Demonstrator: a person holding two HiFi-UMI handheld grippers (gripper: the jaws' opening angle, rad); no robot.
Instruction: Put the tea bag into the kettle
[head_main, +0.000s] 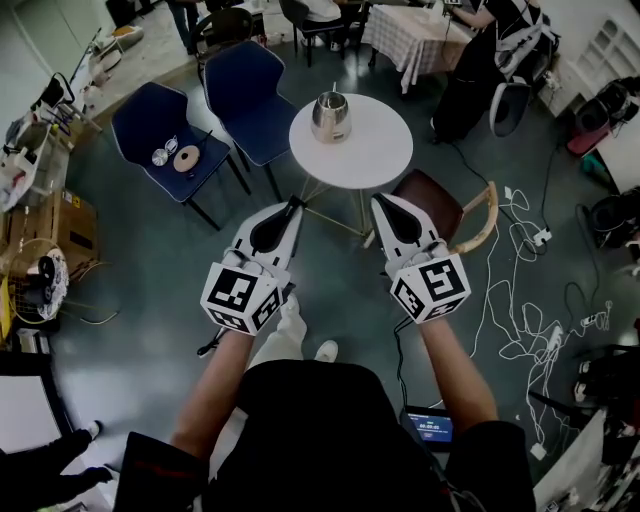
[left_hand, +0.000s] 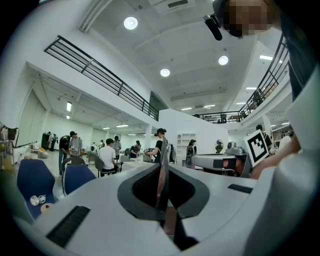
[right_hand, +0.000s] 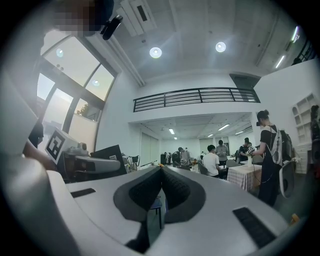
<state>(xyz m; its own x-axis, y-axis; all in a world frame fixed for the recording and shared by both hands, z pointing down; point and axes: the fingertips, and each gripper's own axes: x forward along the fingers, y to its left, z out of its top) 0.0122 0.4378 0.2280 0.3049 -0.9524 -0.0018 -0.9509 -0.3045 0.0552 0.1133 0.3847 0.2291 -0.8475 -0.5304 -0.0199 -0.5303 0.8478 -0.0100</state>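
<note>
Steel kettle (head_main: 331, 117) sits on the round white counter (head_main: 385, 160). Our left tongs (head_main: 296, 203) pinch a thin strip (left_hand: 162, 150) edge-on, and our right tongs (head_main: 376, 198) are closed on nothing.

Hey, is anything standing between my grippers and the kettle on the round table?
Only a wooden chair, at the table's near edge just beyond the right gripper. Nothing visible lies between the left gripper and the kettle. No tea bag shows.
</note>
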